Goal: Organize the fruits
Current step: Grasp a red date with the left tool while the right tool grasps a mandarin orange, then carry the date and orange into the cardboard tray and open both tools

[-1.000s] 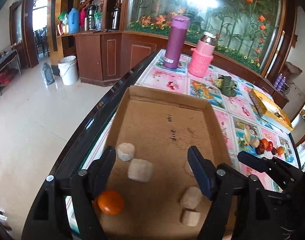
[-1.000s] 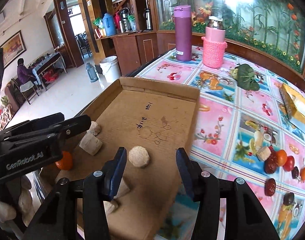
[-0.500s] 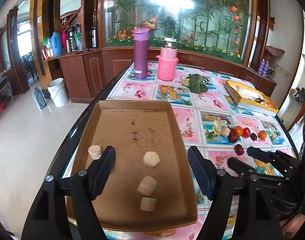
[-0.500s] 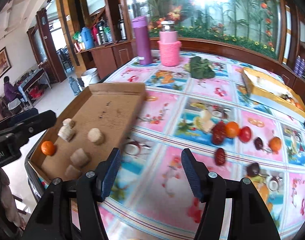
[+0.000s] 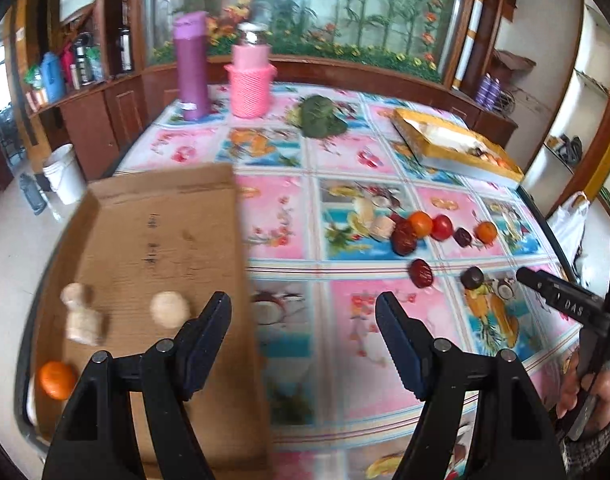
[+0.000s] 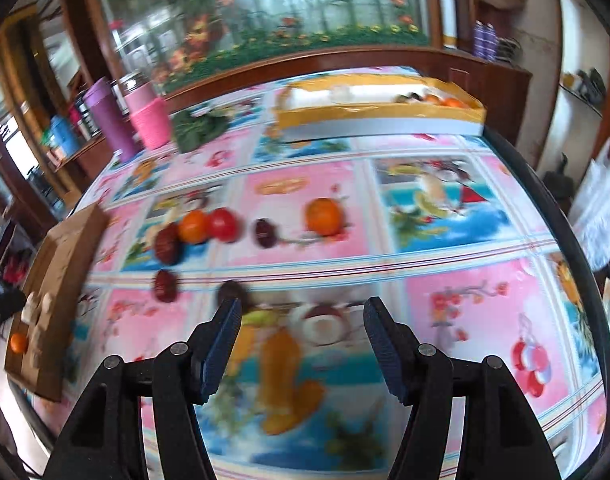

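Loose fruits [image 5: 433, 229]: a short row on the floral tablecloth [image 5: 289, 216], well right of the cardboard tray [image 5: 161, 224]. In the row, a dark red date [image 5: 403, 237], an orange fruit [image 5: 420, 224], a red tomato [image 5: 442, 227], a small dark fruit [image 5: 462, 237] and a mandarin [image 5: 486, 231]; nearer the camera, a second date [image 5: 421, 273] and a dark round fruit [image 5: 472, 277], each apart from the row.

Cardboard tray: holds pale beige lumps [image 5: 169, 309] and one orange fruit [image 5: 57, 379] at its near left corner. Dark handwriting on the tray floor, not readable.

Left gripper [image 5: 303, 322]: jaws wide, nothing between them, over the cloth just right of the tray's edge.

Right gripper [image 6: 303, 320]: jaws wide and empty, over the cloth near the dark round fruit [image 6: 232, 292]. Seen from the left wrist view, its body [image 5: 561, 300] bears the letters "DAS", held in a hand [image 5: 597, 392].

Surroundings: yellow box [image 5: 453, 148] holding fruit at the far right; green leafy bundle [image 5: 319, 117]; purple flask [image 5: 191, 74] and pink-sleeved jar [image 5: 251, 80] at the far end. Right wrist view blurred.
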A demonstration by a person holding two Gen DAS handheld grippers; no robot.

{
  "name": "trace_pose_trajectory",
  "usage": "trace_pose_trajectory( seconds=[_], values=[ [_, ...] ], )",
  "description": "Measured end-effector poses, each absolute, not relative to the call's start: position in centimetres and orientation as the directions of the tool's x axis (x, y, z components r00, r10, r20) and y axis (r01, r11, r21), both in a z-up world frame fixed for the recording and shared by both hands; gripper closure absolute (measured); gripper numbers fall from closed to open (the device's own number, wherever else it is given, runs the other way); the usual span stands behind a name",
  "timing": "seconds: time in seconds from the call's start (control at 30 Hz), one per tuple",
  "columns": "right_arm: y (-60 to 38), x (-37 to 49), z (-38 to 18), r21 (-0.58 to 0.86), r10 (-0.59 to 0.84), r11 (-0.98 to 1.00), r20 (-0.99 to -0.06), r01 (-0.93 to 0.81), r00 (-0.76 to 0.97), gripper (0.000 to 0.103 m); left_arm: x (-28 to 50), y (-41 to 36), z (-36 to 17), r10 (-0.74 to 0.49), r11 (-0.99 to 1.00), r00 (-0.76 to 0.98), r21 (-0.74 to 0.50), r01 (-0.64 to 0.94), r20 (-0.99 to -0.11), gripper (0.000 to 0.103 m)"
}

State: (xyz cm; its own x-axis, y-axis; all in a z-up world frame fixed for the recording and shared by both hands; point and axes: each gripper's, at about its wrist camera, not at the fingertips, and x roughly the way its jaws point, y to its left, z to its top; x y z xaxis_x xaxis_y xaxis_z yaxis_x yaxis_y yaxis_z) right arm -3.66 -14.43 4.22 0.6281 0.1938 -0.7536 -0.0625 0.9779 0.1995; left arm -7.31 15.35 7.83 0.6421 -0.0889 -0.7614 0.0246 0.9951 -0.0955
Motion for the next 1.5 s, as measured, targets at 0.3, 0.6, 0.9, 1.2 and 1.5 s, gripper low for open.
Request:
trace_pose_trajectory(
  seconds=[0.3,0.6,0.9,1.2,1.5],
  values=[
    [-16.0,1.0,2.9,0.194,0.185,0.980,-0.775,-0.051,0.605,0.036,-2.0,8.5,3.3,-0.195,0.980,0.539,-0.139,0.143,-0.820,0.029],
    [-14.3,6.1,1.5,0.140,0.170,0.985,-0.796,-0.097,0.581,0.040,0.8,6.2,1.5,-0.232,0.969,0.518,-0.152,0.193,-0.823,0.052],
    [-13.4,6.3,1.4,0.097,0.151,0.988,-0.790,-0.123,0.594,0.071,0.0,4.9,1.5,-0.218,0.963,0.534,-0.091,0.253,-0.817,0.077],
    [-13.1,3.5,3.3,0.111,0.158,0.987,-0.775,-0.115,0.612,0.071,-3.2,8.1,5.2,-0.249,0.965,0.592,-0.144,0.220,-0.766,0.077],
    [-9.1,-1.2,7.8,0.090,0.196,0.977,-0.728,-0.192,0.657,0.071,-7.0,13.5,7.4,-0.245,0.969,0.643,-0.214,0.127,-0.725,0.077]
  ],
)
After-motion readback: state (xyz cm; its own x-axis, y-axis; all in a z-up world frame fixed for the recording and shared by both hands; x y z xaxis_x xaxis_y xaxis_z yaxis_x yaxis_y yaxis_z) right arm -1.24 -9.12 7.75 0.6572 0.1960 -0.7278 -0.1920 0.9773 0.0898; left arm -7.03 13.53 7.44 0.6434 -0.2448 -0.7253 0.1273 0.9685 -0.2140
